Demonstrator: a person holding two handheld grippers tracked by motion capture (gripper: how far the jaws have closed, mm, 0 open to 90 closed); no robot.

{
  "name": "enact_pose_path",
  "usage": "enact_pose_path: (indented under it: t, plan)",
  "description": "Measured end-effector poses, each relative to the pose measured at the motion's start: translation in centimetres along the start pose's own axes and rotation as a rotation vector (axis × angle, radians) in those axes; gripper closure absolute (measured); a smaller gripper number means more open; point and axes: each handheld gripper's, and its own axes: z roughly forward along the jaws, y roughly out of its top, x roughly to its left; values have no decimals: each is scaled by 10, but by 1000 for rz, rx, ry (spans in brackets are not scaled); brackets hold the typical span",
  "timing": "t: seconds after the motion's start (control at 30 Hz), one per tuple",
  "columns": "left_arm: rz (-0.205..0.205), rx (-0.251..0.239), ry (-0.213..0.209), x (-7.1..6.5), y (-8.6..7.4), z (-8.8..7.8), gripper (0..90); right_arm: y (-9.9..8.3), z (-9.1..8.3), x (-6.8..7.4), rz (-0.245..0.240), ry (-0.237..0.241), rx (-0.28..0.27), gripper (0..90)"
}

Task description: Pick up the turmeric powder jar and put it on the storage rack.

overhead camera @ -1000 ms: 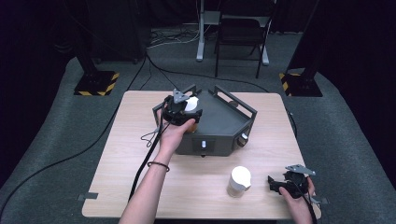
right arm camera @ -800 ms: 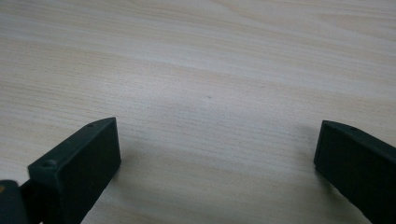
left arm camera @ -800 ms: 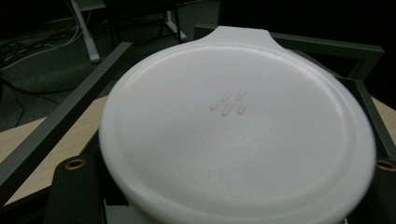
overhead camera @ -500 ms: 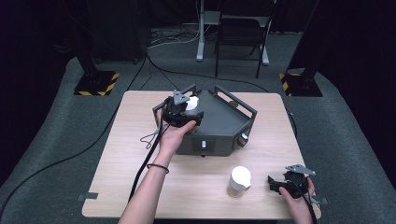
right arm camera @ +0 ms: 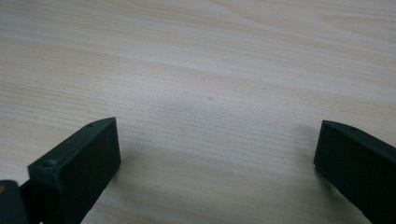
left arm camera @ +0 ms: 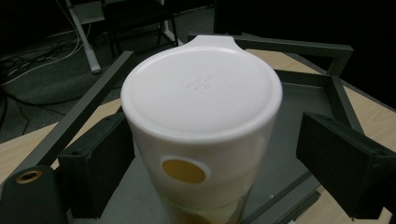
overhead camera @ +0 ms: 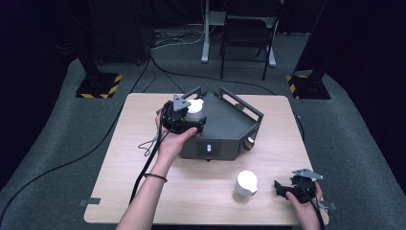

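Observation:
A white-lidded cup stands on the left part of a dark grey angular tray at the table's middle. My left gripper is open around this cup. In the left gripper view the left jaw lies close against the cup's side and the right jaw stands apart from it. A second white-lidded cup stands on the bare wood near the front. My right gripper hovers just right of that cup, open, with only table wood between its jaws.
The tray has raised bar frames along its back sides, a small knob and a white button on its front wall. A cable trails over the wooden table. A chair stands behind.

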Motion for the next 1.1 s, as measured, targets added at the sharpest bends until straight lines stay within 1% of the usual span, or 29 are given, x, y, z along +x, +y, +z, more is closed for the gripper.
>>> enact_pose_path:
  t: [0.1,0.3,0.33,0.47,0.57,0.77,0.87,0.93,1.1]
  plan:
    - [1,5,0,1,-1,-4,98,0,0,0,1,-1,0,0]
    - [-5,-1,0,4,-11,-11,79,0,0,0,0,0,0,0]
    - [-3,-5,3,4,-16,-15,77,0,0,0,-1,1,0,0]
    - [9,0,8,6,-25,-24,69,0,0,0,-1,1,0,0]
    - [2,-7,5,9,-34,-31,68,0,0,0,-1,0,0,0]
    - [13,-1,25,8,-49,-42,65,1,1,0,-4,2,0,0]
    - [3,3,21,10,-59,-45,65,1,1,0,-4,2,0,0]
    - [4,13,19,12,-66,-48,65,1,1,0,-3,2,0,0]
    - [-13,5,22,15,-83,-53,66,1,1,0,-4,2,0,0]
